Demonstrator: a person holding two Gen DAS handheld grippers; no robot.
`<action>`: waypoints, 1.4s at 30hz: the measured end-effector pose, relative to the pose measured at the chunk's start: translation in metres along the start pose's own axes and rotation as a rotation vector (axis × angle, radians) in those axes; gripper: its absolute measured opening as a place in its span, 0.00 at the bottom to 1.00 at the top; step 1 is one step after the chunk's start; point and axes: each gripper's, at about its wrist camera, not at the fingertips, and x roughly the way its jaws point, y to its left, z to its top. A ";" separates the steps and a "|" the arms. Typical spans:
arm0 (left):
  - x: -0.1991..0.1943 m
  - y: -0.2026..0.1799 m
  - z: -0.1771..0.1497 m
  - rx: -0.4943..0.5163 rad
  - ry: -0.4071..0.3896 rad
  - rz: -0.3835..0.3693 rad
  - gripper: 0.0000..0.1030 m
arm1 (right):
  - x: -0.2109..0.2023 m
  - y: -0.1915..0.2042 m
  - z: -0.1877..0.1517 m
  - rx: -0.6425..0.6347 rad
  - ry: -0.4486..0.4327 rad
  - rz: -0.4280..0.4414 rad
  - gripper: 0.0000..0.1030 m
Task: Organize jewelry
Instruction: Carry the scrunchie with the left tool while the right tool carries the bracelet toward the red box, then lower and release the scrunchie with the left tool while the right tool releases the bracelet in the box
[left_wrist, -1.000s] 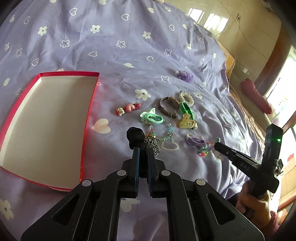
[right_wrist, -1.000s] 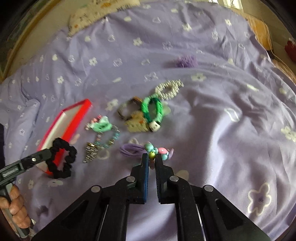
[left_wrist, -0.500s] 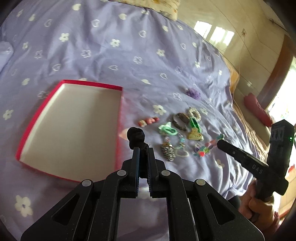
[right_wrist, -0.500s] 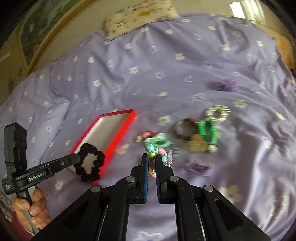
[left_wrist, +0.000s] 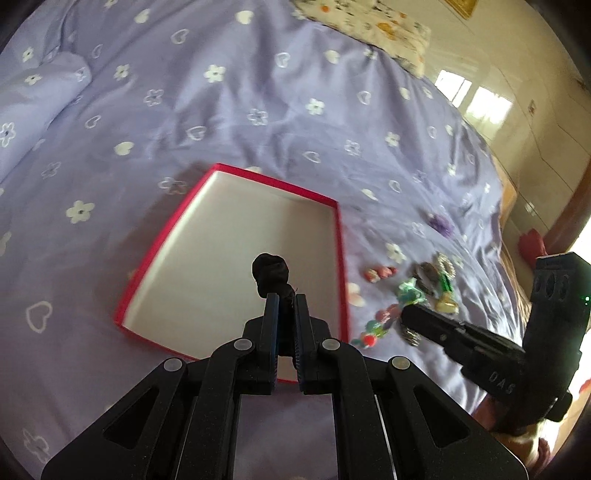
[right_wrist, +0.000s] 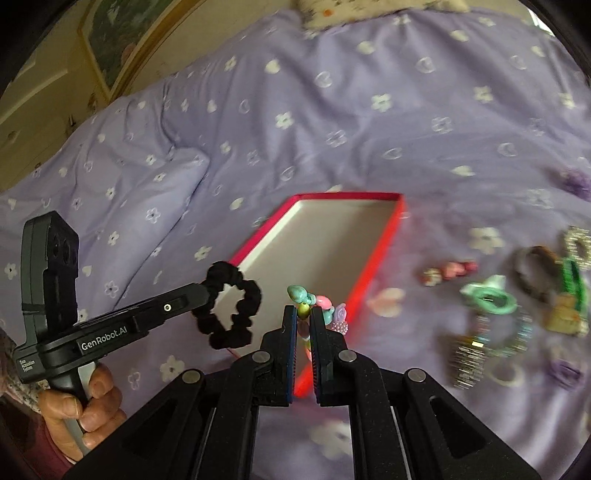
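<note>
We record, on a lilac bedspread of soft, creased cotton printed with white flowers and hearts:

Item: shallow rectangular box, stiff card, crimson rim and walls, matt white floor, nothing yet lying in it.

Item: left gripper, black plastic tongs with blue-edged pads, pinching a black scrunchie. The scrunchie is a ruffled fabric ring, bunched from this view into a dark knob and seen over the box's near half; from the right wrist camera it hangs as an open, lobed loop at the box's near left corner.

Item: right gripper, same make, tongs pinching a beaded bracelet of glossy, rounded beads in teal, pink, olive and lilac, held above the box's near right rim.

Item: loose pile on the cloth to the right of the box, blurred. We make out a pink character clip, a mint ring-shaped clip, a green hair tie, a silvery chain, a sparkly ring-shaped tie and, well apart, a fuzzy purple tuft.

Item: patterned pillow, at the far edge of the bed.
</note>
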 end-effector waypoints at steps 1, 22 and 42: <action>0.003 0.005 0.001 -0.008 0.002 0.007 0.06 | 0.009 0.004 0.001 -0.002 0.013 0.011 0.06; 0.059 0.061 -0.007 -0.068 0.112 0.129 0.08 | 0.102 0.008 -0.009 0.003 0.245 0.030 0.06; 0.040 0.058 -0.004 -0.073 0.103 0.182 0.48 | 0.086 0.011 -0.007 0.004 0.251 0.031 0.25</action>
